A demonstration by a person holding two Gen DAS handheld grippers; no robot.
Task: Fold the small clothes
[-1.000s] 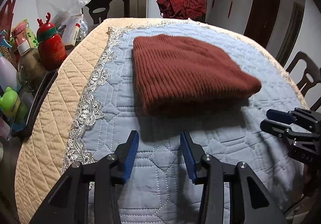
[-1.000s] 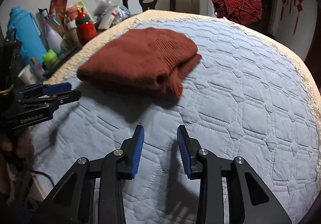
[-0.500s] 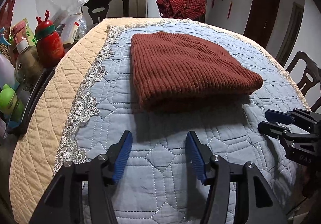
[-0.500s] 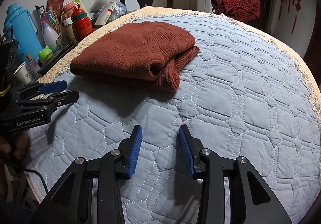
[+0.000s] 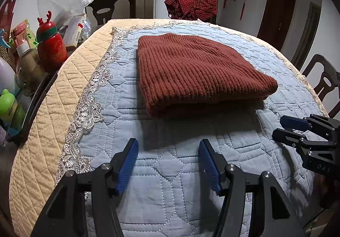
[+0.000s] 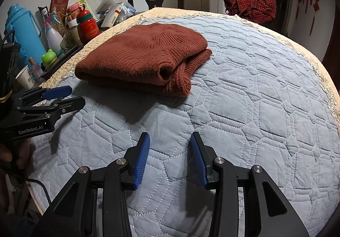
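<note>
A rust-brown ribbed knit garment (image 5: 195,73) lies folded in a thick stack on the blue quilted cover (image 5: 170,164) of the round table; in the right wrist view the knit garment (image 6: 144,56) shows its rolled open end toward me. My left gripper (image 5: 167,147) hovers over bare quilt just short of the garment's near edge, its jaws opening with nothing between them. My right gripper (image 6: 170,141) hangs over the quilt (image 6: 255,109) nearer than the garment, its jaws also opening and empty. Each gripper shows in the other's view: the right gripper (image 5: 282,125) at the right edge, the left gripper (image 6: 70,95) at the left.
Bottles, a red reindeer flask (image 5: 51,45), a blue jug (image 6: 23,28) and plastic bags crowd a tray beside the table's left edge. Dark chairs (image 5: 114,7) stand around the table. A red checked cloth (image 5: 191,5) hangs on a far chair. A hand (image 6: 8,152) holds the left gripper.
Both grippers' jaws have spread wider apart. The garment sits slightly nearer and lower in both views than a second ago.
</note>
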